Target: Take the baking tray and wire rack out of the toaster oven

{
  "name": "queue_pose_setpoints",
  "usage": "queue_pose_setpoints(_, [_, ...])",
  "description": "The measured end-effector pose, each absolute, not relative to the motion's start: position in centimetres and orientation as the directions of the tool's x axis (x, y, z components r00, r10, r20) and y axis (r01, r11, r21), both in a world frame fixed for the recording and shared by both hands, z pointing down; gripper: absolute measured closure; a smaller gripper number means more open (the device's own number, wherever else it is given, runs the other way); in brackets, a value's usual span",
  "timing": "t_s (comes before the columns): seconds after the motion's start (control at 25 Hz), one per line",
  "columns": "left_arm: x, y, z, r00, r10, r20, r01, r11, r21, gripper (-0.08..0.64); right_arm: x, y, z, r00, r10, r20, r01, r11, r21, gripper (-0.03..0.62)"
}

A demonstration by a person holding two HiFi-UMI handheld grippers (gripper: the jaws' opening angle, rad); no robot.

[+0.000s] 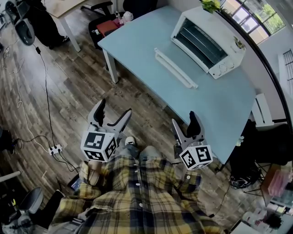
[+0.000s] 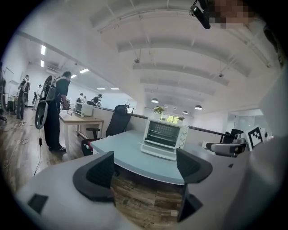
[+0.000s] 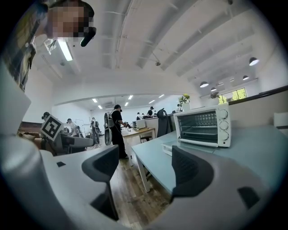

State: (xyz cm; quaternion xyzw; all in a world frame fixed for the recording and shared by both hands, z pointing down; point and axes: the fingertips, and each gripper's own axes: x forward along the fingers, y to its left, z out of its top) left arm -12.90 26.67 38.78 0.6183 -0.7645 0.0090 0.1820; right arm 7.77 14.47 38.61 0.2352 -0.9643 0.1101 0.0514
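The white toaster oven (image 1: 208,43) stands at the far right of the light blue table (image 1: 146,41), with its door (image 1: 176,68) folded down toward me. Wire bars of a rack (image 1: 199,43) show inside; I cannot tell a baking tray apart in there. Both grippers hang over the wood floor, short of the table's near edge and far from the oven. The left gripper (image 1: 114,109) is open with nothing between its jaws, and so is the right gripper (image 1: 185,119). The oven (image 2: 164,134) (image 3: 202,126) shows beyond each open gripper (image 2: 146,168) (image 3: 144,168).
A power strip (image 1: 55,149) and its cable lie on the floor at the left. A black office chair (image 2: 118,123) stands at the table's far end. A person (image 2: 56,112) stands by a wooden desk (image 2: 83,121) further off. A plant (image 1: 210,4) sits behind the oven.
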Motion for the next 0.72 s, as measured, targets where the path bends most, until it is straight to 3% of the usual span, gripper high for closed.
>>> queue_pose_setpoints(0.72, [-18.0,20.6,41.6,-0.124,-0.945,0.303,-0.947,0.204,0.249,0.106,4.4,8.0,41.7,-0.837,-0.508,0.205,-0.544,0.816,-0.197,0.230])
